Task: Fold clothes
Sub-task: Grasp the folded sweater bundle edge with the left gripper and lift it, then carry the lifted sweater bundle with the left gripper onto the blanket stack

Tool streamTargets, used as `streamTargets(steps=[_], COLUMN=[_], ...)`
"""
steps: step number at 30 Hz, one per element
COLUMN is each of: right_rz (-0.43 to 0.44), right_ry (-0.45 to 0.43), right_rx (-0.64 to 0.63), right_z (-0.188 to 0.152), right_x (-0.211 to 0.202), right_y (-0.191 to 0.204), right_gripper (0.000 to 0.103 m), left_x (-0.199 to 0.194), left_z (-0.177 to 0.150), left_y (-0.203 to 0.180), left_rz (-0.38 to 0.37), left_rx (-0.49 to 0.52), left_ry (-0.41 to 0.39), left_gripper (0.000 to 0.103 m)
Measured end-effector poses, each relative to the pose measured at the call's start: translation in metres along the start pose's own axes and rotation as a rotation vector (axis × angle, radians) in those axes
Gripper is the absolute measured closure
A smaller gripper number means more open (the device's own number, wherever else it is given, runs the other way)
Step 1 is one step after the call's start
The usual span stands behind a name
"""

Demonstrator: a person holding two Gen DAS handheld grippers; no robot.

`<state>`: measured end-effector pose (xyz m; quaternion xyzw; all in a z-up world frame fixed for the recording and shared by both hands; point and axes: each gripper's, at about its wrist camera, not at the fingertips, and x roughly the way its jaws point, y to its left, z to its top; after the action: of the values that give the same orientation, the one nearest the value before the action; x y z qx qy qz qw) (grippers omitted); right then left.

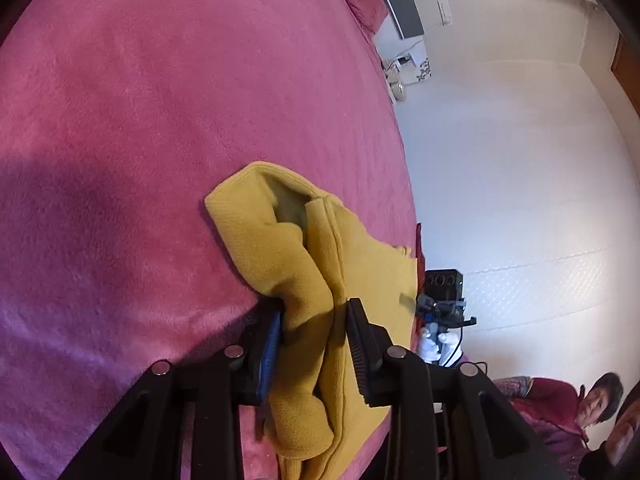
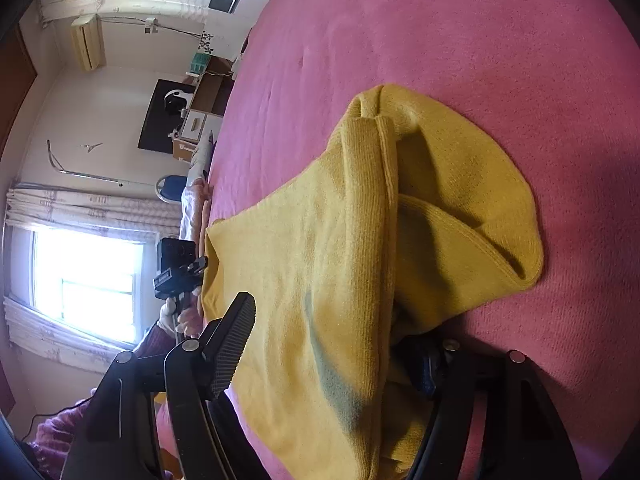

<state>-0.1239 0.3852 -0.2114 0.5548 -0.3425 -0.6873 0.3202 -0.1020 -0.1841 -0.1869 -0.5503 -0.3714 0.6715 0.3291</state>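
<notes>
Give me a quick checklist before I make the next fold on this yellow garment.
1. Left claw has fabric between its fingers: ok.
2. Right claw grip closed on fabric: cannot tell; its fingers stand wide.
3. Yellow knit garment lying flat: not ok, bunched with raised folds.
4. Pink fleece bed cover bare beyond the garment: ok.
5. Garment fully on bed: cannot tell.

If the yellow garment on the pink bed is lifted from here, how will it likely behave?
The yellow garment looks like soft knit lying in loose folds, so it will probably droop and unfold. Its fuzzy surface will likely cling to the plush pink blanket, dragging rather than sliding.
</notes>
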Motion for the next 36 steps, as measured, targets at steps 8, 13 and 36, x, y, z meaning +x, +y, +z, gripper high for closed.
streamTargets(steps=[8,13,36], right_rz=[-0.090,-0.147,-0.104], right_ry=[0.022,0.036,-0.221], right_rx=[-0.043,-0.071,-0.040], right_z=[0.004,0.007,-0.021], right_x=[0.011,0.017,-0.017], right_y=[0.015,0.024,0.110], right_gripper=[0.029,0.019,0.077], left_x=[0.033,0.051,0.020], left_z=[-0.003,0.000,-0.075], left_y=[-0.036,-0.050,-0.161], left_rz=[0.182,0.223,0.145], left_rx=[0.220,0.240,0.366], left_ry=[0.086,0.094,-0.394], left_gripper=[0.053,0.050,0.089])
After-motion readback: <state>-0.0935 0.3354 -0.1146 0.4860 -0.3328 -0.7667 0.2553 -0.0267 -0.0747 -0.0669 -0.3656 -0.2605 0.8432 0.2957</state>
